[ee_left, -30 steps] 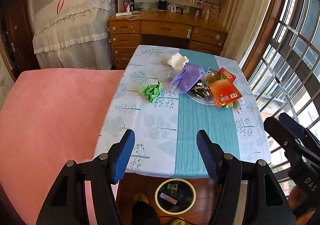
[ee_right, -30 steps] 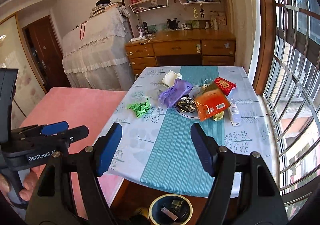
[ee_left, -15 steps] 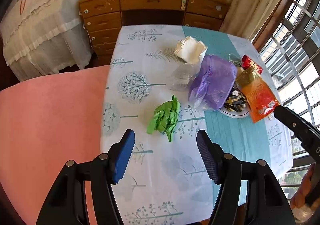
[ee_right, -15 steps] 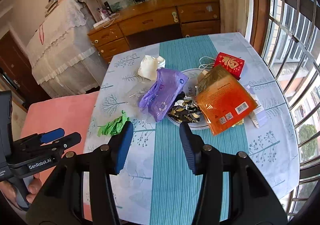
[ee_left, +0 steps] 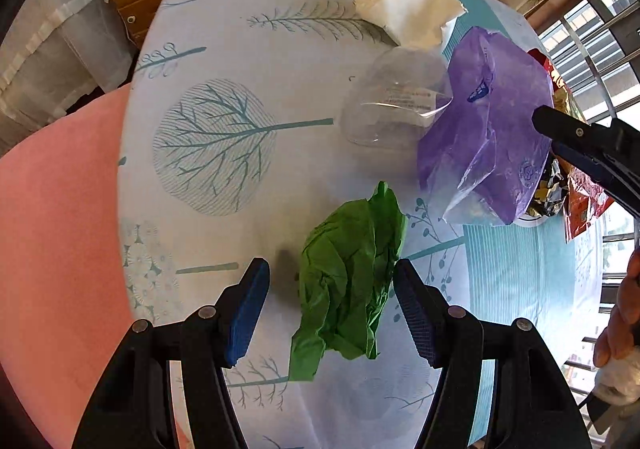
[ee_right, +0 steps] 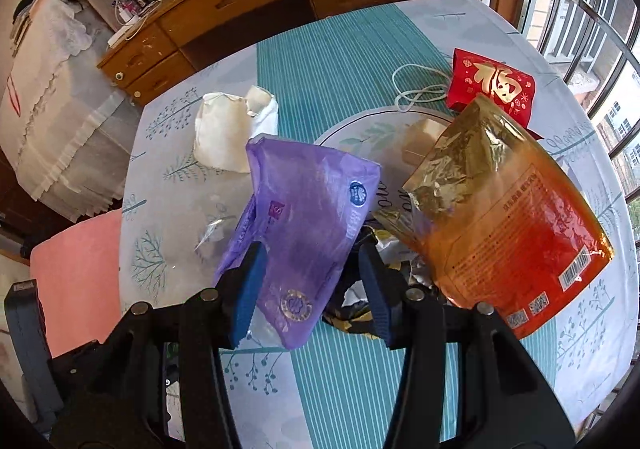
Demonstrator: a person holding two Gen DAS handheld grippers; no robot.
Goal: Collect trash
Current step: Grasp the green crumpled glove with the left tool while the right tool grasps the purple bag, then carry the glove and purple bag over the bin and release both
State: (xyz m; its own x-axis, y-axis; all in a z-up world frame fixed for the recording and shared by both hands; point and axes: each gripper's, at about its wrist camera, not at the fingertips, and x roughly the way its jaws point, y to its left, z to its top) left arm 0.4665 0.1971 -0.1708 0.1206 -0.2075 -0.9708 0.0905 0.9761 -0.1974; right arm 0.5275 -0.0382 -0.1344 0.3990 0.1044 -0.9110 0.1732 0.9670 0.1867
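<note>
A crumpled green paper (ee_left: 352, 281) lies on the tree-print tablecloth (ee_left: 240, 49), between the fingers of my left gripper (ee_left: 330, 289). That gripper points down and stands open, its left pad clear of the paper. A purple plastic bag (ee_right: 308, 217) lies with its near end between the fingers of my right gripper (ee_right: 310, 289). The jaws are narrowed around the bag, with a gap at the right pad. In the left wrist view the right gripper (ee_left: 546, 133) hangs over the purple bag (ee_left: 492, 121).
White crumpled paper (ee_right: 228, 129), a clear plastic container (ee_left: 392, 101), an orange snack bag (ee_right: 500, 229), a red packet (ee_right: 492, 85), dark foil wrappers (ee_right: 352, 313) and a plate (ee_right: 360, 129) are on the table. A pink seat (ee_left: 60, 229) is at left, a wooden desk (ee_right: 240, 1) behind.
Both grippers dropped and moved forward over the table, tilting down. The left now straddles the green paper, the right the purple bag. The right jaws narrowed.
</note>
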